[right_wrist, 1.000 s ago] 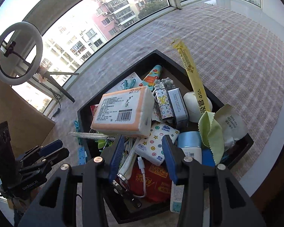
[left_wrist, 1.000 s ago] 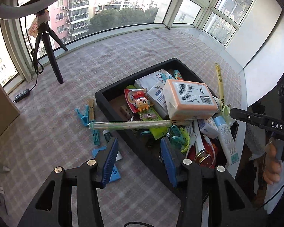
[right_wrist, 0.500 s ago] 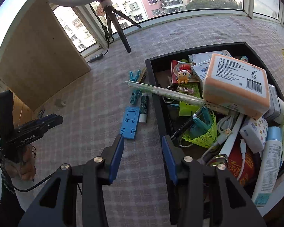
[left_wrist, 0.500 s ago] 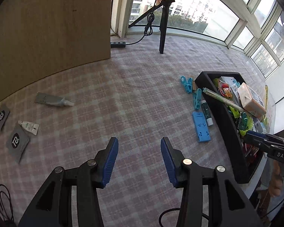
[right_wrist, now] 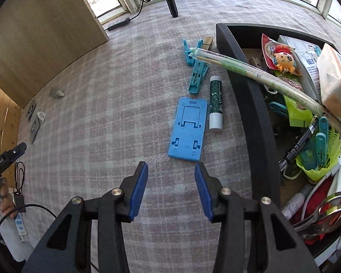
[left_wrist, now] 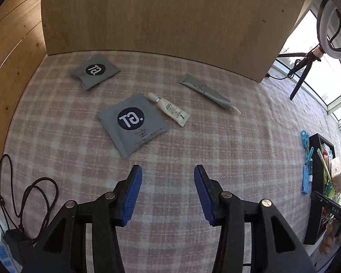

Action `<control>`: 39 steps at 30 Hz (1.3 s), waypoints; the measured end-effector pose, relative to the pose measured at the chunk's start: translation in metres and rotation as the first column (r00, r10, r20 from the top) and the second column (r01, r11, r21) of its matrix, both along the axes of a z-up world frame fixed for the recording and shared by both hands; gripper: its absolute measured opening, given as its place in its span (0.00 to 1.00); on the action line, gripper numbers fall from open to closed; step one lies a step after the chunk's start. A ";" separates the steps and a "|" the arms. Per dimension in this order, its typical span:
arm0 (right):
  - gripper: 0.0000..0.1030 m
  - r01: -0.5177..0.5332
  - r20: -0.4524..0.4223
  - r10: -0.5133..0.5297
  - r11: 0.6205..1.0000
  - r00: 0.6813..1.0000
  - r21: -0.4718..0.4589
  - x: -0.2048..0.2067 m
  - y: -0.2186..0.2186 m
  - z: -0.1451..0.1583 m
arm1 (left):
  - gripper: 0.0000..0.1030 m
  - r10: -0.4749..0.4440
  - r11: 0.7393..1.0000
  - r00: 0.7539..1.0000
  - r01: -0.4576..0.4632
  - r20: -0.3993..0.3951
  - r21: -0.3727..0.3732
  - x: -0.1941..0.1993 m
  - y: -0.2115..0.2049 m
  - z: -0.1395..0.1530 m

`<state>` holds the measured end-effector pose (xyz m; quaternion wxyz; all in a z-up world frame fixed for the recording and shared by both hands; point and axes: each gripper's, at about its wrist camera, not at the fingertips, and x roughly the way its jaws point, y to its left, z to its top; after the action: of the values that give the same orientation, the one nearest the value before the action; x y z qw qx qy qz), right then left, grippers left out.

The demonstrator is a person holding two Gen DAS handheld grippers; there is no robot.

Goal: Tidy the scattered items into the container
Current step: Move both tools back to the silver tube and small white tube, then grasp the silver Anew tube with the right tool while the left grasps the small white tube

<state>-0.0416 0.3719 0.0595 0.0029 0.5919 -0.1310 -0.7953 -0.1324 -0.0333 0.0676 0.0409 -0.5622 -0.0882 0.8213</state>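
Over a table covered in pink checked cloth, the left hand-held gripper points down with its blue-padded jaws parted and nothing between them. Just ahead of its left fingertip lies a grey sachet printed with a dark round logo; a small white tube lies just beyond the sachet's far corner, whether it touches cannot be told. Farther ahead and to the left sits a second grey sachet, and ahead to the right a slim grey tube, both near a wooden panel. A dark cable coils at the lower left.

The right hand-held gripper likewise stands open and empty above the cloth. Directly ahead of its jaws lies a blue phone stand, flat on the table. A green-and-white stick tube lies along the stand's right edge, and teal clothes pegs lie beyond both. To the gripper's right is the black container, already piled with items; a long wrapped stick pokes out over its near wall toward the pegs. An orange-edged tissue pack tops the heap.
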 end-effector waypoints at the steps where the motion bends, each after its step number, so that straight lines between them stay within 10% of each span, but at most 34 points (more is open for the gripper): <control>1: 0.41 -0.005 -0.002 0.005 1.000 1.000 0.004 -0.002 -0.002 0.001 | 0.44 0.017 1.000 1.000 -0.017 -0.003 0.001 -0.003 -0.006 0.001; 12: 0.41 -0.232 -0.090 0.239 0.970 0.967 0.075 -0.062 -0.074 0.035 | 0.44 0.153 0.983 0.987 -0.157 0.049 0.092 -0.053 -0.010 -0.018; 30: 0.40 -0.715 -0.066 0.726 0.686 0.684 0.135 -0.196 -0.277 0.011 | 0.42 0.282 0.953 0.953 -0.292 0.114 0.081 -0.095 0.002 -0.050; 39: 0.41 -0.747 -0.030 0.754 0.654 0.656 0.121 -0.211 -0.296 -0.023 | 0.36 0.241 0.969 0.964 -0.246 0.109 0.036 -0.106 0.014 -0.054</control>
<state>-0.2528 0.0762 0.0364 0.3073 0.5612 0.1644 -0.7507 -0.2380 -0.0190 0.0138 -0.0513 -0.5877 -0.1787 0.7874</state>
